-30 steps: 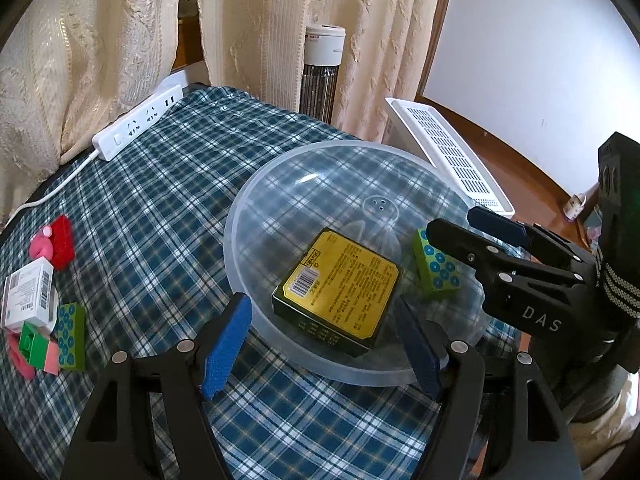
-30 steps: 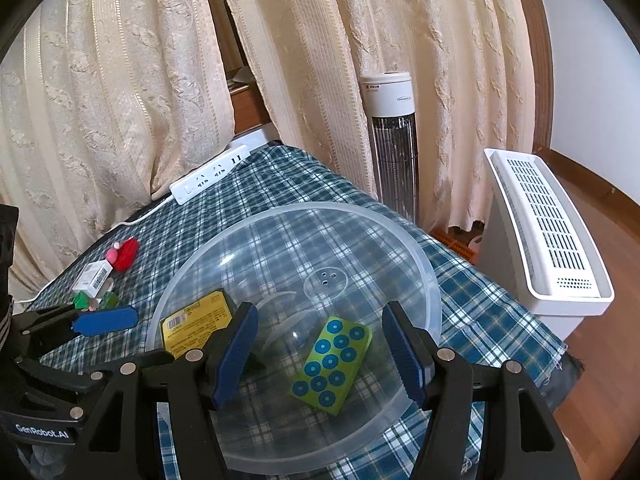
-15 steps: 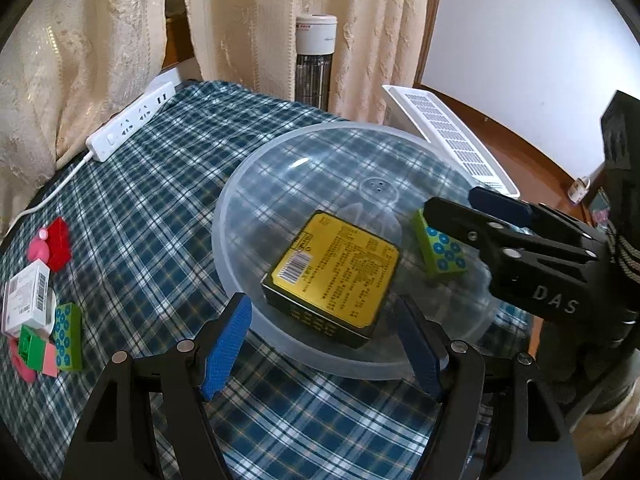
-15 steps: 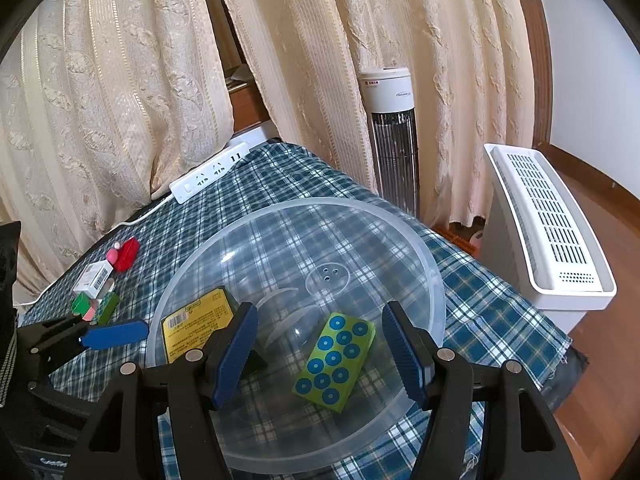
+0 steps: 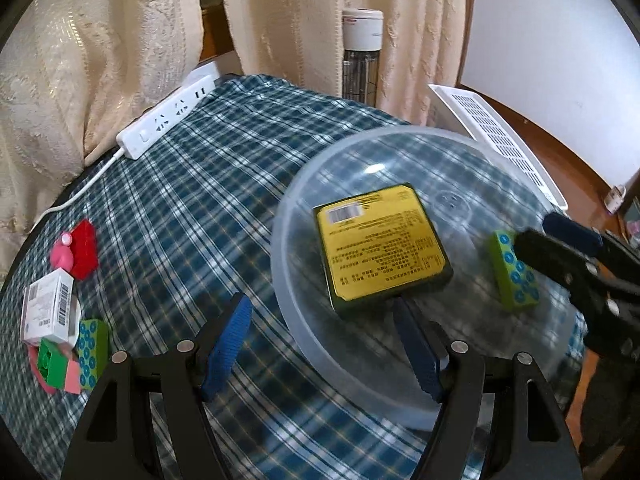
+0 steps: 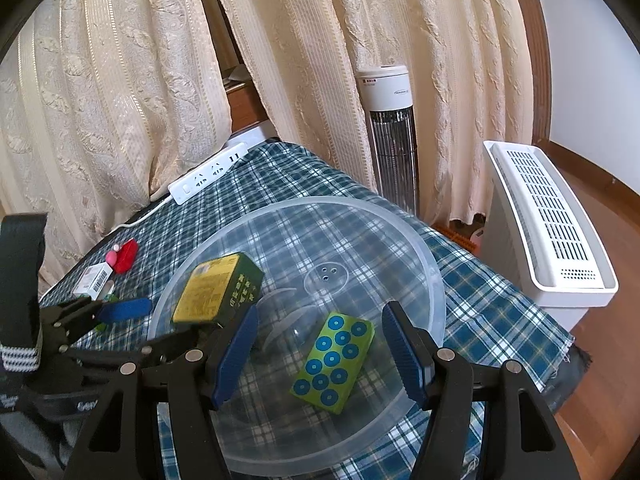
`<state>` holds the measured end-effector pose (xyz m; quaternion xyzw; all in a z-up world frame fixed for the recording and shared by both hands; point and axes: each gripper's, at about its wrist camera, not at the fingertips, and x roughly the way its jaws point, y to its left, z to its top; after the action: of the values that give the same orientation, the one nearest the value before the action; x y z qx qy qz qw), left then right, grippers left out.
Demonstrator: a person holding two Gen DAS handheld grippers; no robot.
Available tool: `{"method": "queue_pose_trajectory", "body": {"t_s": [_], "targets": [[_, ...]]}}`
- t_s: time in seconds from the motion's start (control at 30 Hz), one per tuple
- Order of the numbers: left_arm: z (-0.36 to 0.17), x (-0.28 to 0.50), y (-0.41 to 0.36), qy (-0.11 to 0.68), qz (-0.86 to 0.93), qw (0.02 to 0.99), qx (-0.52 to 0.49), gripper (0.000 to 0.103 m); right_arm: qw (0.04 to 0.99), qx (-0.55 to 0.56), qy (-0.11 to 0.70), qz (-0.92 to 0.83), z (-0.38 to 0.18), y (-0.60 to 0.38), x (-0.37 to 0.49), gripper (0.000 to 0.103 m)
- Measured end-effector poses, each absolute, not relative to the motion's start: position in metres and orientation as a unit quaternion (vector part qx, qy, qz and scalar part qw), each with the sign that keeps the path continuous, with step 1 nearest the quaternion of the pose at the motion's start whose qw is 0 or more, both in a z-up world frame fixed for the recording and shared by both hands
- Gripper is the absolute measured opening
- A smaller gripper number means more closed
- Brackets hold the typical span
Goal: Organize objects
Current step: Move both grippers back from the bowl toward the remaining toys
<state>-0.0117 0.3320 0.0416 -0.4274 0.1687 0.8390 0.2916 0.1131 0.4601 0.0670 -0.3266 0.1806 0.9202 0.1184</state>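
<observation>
Left tongs [image 5: 324,336] gape empty, straddling the clear round plastic bowl's [image 5: 344,356] rim; right tongs [image 6: 320,352] gape above the green blue-dotted block [image 6: 332,362].

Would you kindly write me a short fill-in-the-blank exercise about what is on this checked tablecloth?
1. The yellow-labelled box and the green dotted block both lie inside the clear ____.
2. The dots on the green block are ____.
3. The white power strip lies beside the ____.
4. The red block lies ____ the bowl.

Missing words: bowl; blue; curtain; outside
</observation>
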Motion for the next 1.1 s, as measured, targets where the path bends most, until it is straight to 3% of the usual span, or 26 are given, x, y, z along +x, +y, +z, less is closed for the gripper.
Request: {"method": "queue_pose_trajectory", "body": {"t_s": [0.57,1.1], "targets": [[0.054,-0.014,0.310,0.140,0.847,0.284,-0.428,0.075,0.094,-0.332,0.167,0.924,0.072,0.432,0.104,0.068],[0.068,-0.027,0.210,0.094,0.879,0.203,-0.421,0.078,0.050,-0.340,0.144,0.928,0.078,0.380,0.086,0.070]]}}
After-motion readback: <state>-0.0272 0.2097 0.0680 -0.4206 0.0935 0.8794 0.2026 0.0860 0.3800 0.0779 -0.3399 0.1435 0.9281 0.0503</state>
